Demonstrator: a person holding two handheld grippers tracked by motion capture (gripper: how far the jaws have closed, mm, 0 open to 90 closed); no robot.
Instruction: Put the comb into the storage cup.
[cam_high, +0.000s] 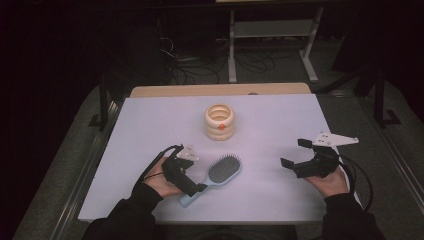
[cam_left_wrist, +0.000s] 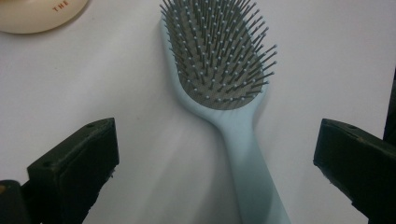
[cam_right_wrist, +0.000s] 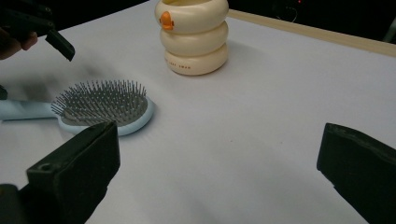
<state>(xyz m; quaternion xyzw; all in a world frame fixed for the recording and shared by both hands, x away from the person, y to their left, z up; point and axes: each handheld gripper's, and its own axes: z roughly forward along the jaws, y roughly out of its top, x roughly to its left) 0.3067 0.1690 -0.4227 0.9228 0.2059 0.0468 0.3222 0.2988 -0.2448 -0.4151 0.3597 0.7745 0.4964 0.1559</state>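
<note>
High view: left gripper (cam_high: 186, 171) at hairbrush (cam_high: 212, 178) handle.
Jaws spread wide, straddling the pale blue handle without contact; hairbrush lies bristles-up on the table (cam_high: 270, 120). Right gripper (cam_high: 295, 154) gapes, well apart.

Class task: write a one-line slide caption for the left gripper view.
Open left gripper straddles the handle of a light blue hairbrush, bristles up, on the white table.

White table (cam_high: 280, 200), grey floor (cam_high: 395, 165), dark room.
</note>
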